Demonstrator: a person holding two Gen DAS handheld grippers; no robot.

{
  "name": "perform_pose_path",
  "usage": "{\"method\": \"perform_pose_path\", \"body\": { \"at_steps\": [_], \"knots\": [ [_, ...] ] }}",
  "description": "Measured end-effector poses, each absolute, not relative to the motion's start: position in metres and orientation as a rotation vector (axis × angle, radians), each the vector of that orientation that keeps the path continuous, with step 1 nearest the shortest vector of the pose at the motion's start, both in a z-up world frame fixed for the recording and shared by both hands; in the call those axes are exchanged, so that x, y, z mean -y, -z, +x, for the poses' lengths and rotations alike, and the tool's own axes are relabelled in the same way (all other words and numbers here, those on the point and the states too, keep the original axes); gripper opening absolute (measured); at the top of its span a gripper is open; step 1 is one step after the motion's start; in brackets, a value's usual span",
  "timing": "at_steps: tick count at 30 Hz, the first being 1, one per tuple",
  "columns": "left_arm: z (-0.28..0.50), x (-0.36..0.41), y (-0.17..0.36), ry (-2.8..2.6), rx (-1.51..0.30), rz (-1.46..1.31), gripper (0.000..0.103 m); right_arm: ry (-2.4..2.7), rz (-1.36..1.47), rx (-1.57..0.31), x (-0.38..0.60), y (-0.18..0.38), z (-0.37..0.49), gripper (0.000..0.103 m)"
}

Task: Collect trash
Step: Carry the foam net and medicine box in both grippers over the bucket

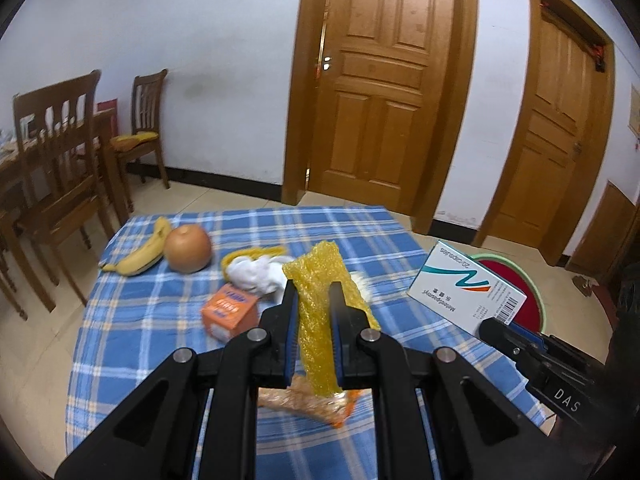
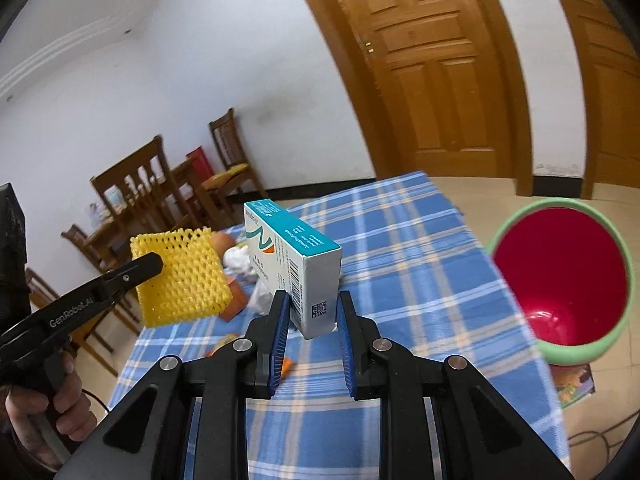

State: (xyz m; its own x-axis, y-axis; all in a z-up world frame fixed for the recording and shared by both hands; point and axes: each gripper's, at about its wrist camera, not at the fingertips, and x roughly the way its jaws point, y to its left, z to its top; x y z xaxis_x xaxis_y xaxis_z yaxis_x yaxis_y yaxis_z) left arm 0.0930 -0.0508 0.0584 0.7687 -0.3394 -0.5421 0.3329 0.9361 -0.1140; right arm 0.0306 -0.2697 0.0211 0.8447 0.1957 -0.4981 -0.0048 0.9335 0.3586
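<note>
My left gripper (image 1: 314,292) is shut on a yellow foam net (image 1: 320,276) and holds it above the blue plaid table (image 1: 140,340). In the right wrist view the same net (image 2: 182,276) hangs at the left from that gripper (image 2: 154,264). A white and teal medicine box (image 2: 294,264) is pinched at its barcode end by my right gripper (image 2: 312,300), which is shut on it. The box (image 1: 466,288) also shows at the right in the left wrist view. A red bin with a green rim (image 2: 560,276) stands on the floor beside the table's right edge.
On the cloth lie a banana (image 1: 138,256), a round orange fruit (image 1: 188,248), crumpled white tissue (image 1: 258,272), a small orange box (image 1: 230,312) and a clear wrapper (image 1: 308,404). Wooden chairs (image 1: 60,160) stand at the left. Two wooden doors (image 1: 384,80) fill the far wall.
</note>
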Motion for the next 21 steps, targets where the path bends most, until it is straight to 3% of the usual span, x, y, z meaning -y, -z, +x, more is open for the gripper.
{"method": "perform_pose_path", "body": {
  "at_steps": [21],
  "knots": [
    [0.093,0.150,-0.068,0.562,-0.566,0.047,0.013,0.137,0.415,-0.487,0.348,-0.029,-0.006,0.024]
  ]
}}
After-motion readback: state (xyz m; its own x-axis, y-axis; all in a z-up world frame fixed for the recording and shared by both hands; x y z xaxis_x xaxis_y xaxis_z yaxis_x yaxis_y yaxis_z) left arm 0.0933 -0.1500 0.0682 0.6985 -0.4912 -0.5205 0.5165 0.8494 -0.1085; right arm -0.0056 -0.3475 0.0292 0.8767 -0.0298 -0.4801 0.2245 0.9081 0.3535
